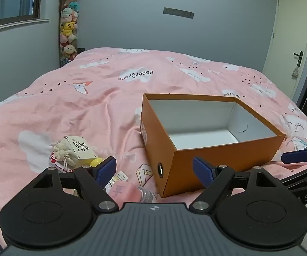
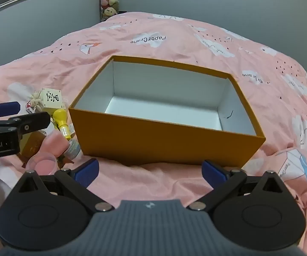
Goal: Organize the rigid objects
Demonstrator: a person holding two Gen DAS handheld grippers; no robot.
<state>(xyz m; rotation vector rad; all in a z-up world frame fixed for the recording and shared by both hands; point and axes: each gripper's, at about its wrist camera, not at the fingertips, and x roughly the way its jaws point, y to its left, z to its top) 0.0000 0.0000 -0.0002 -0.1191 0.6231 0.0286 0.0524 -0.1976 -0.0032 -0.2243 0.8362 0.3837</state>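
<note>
Orange cardboard box (image 2: 166, 140) sat empty on the soft pink duvet (image 2: 174, 36). Clutter heaped just left of it: wooden block (image 2: 51, 100), yellow stamp (image 2: 61, 120), pink bottle (image 1: 127, 193). Left gripper (image 1: 154, 169) and right gripper (image 2: 150, 168) both gaped wide, holding nothing. Risk: yielding bedding could let pieces roll or the box tip when nudged.

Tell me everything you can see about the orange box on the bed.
The orange box is an open rectangular cardboard box with no lid, orange outside and white inside. It looks empty apart from a small dark mark low on one inner wall. One end has a round metal-rimmed hole and a printed label. It sits upright on the pink bedspread, with small items piled beside it.
</note>
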